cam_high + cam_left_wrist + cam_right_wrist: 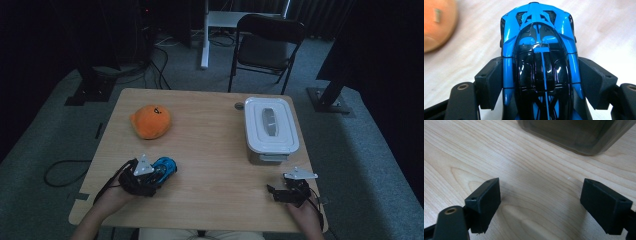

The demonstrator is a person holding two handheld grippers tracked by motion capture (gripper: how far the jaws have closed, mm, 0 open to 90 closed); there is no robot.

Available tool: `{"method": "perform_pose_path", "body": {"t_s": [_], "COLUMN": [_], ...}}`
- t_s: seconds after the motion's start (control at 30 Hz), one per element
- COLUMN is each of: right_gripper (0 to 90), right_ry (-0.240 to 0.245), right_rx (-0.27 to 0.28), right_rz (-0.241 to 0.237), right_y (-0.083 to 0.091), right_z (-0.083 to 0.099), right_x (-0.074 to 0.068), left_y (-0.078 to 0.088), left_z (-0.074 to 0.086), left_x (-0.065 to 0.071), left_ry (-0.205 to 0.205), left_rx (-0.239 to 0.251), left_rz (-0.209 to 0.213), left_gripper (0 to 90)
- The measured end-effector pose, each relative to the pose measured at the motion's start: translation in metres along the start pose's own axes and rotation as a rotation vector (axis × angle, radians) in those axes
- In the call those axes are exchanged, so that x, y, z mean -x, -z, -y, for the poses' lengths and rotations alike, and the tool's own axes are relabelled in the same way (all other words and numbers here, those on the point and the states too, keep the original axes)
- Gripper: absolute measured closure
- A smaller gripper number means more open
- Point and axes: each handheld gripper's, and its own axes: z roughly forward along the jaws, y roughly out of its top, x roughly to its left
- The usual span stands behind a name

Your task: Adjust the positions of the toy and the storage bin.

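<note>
Dim light falls on a wooden table (210,150) set on grey carpet, with a black folding chair (267,42) behind its far edge. At the left of the high view an orange plush (151,121) lies on the table's far left part, and a slice of it shows at the upper left of the left gripper view (436,22). Nearer the person, at the front left, the left gripper (150,175) is clamped on a blue and black toy car (166,166); the car's free end points away from the hand, toward the table's middle. Seen along that gripper's own jaws, the car (540,55) fills the gap between them, a black pad pressed to each flank, with pale wood showing beyond its far end. Further right, a white lidded box (270,127) stands on the far right part of the table, a small dark round thing (239,105) just beside its far left corner. At the front right, the right gripper (275,192) rests low over the table near the box's front edge, its jaws spread wide with bare wood between them; in its own view the gripper (541,202) faces the box's dark wall (579,135).
</note>
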Motion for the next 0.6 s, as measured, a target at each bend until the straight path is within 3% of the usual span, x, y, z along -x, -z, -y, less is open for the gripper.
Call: {"method": "perform_pose_path", "body": {"t_s": [0.07, 0.13, 0.27, 0.53, 0.6], "right_gripper": [16.1, 16.1, 16.1, 16.1, 16.1], "right_ry": [0.0, 0.0, 0.0, 0.0, 0.0], "right_rx": [0.0, 0.0, 0.0, 0.0, 0.0], "right_rz": [0.0, 0.0, 0.0, 0.001, 0.001], "right_y": [0.0, 0.0, 0.0, 0.0, 0.0], "right_z": [0.0, 0.0, 0.0, 0.0, 0.0], "right_x": [0.0, 0.0, 0.0, 0.0, 0.0], "left_y": [0.001, 0.001, 0.004, 0.006, 0.003], "left_z": [0.008, 0.015, 0.028, 0.035, 0.034], "left_x": [0.003, 0.003, 0.002, -0.003, -0.001], "left_ry": [-0.013, -0.012, -0.024, -0.016, -0.025], "left_rx": [-0.023, -0.053, -0.089, -0.103, -0.099], "left_rz": [-0.018, -0.005, -0.02, 0.057, 0.057], "left_gripper": [26.9, 26.9, 26.9, 26.9, 26.9]}}
